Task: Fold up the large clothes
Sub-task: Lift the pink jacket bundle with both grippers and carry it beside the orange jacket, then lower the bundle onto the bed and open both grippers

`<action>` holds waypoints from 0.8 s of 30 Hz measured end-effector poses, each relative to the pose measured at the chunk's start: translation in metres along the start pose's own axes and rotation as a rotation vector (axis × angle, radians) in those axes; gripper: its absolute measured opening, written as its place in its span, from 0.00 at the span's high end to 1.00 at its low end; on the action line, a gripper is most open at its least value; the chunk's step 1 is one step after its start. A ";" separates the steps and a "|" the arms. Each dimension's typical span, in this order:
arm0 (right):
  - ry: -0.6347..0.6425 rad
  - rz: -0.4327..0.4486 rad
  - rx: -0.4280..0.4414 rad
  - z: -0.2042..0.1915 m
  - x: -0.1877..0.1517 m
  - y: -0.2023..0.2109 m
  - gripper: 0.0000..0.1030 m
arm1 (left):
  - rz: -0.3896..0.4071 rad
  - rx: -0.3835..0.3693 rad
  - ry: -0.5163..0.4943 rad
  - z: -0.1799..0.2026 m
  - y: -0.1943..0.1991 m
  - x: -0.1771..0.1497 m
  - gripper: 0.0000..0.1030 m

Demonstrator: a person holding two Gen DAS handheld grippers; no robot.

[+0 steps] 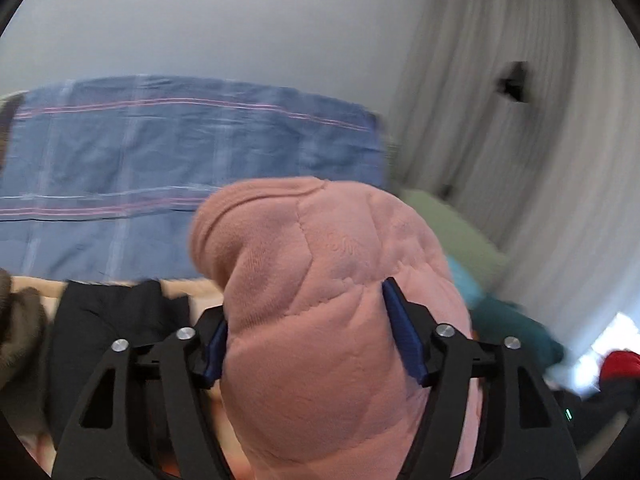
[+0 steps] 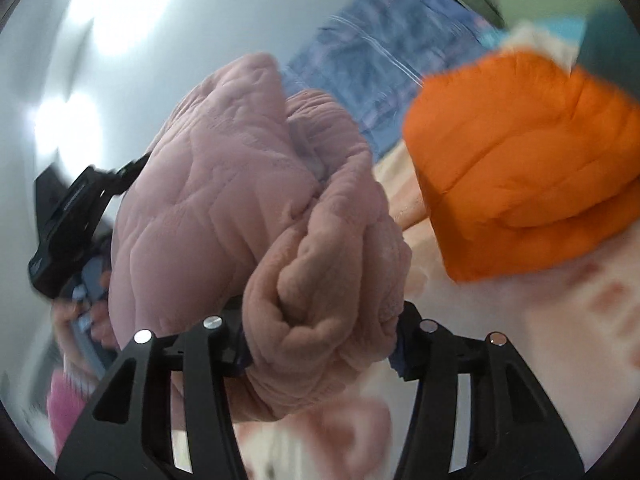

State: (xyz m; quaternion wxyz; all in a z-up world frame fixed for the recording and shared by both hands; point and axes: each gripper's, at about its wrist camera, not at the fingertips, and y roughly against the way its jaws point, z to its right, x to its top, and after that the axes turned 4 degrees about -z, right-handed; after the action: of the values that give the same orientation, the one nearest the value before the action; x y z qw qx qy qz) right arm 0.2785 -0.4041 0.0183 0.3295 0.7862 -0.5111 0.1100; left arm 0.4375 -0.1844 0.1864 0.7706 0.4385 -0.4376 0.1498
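Pink garment (image 1: 320, 300) bunched between both jaws, lifted off the bed (image 2: 520, 320): left gripper (image 1: 316, 336) and right gripper (image 2: 320, 332) each clamp a thick wad. Orange bundle (image 2: 520, 160) beside.

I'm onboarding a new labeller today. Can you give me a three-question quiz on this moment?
1. True or false: the left tongs have the pink garment between their pads.
2. What colour is the folded garment to the right in the right wrist view?
A. green
B. orange
C. black
3. Fill in: the right tongs grip a bunched part of the ___ garment.

Key: 1 true; 2 B; 3 pink.
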 end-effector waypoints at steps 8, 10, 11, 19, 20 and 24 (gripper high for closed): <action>-0.029 0.083 -0.302 0.020 -0.019 -0.099 0.24 | -0.118 0.193 -0.101 -0.017 -0.119 -0.055 0.08; -0.035 0.070 -0.283 0.022 -0.017 -0.092 0.20 | -0.152 0.186 -0.179 -0.018 -0.125 -0.082 0.08; -0.028 0.055 -0.283 0.025 -0.016 -0.090 0.20 | -0.131 0.171 -0.169 -0.022 -0.118 -0.094 0.08; 0.087 0.003 -0.339 0.005 -0.032 -0.027 0.15 | -0.147 0.125 -0.105 -0.018 -0.049 -0.126 0.08; 0.128 -0.013 -0.332 0.003 -0.036 -0.009 0.15 | -0.145 0.128 -0.115 -0.014 -0.036 -0.135 0.08; 0.219 -0.026 -0.354 0.002 -0.055 0.045 0.15 | -0.113 0.150 -0.129 0.000 0.023 -0.170 0.05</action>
State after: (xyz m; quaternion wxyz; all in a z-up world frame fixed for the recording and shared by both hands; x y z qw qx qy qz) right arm 0.2138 -0.3770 0.0077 0.5176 0.7059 -0.4733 0.0988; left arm 0.3265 -0.1457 0.0620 0.7130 0.5275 -0.4487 0.1099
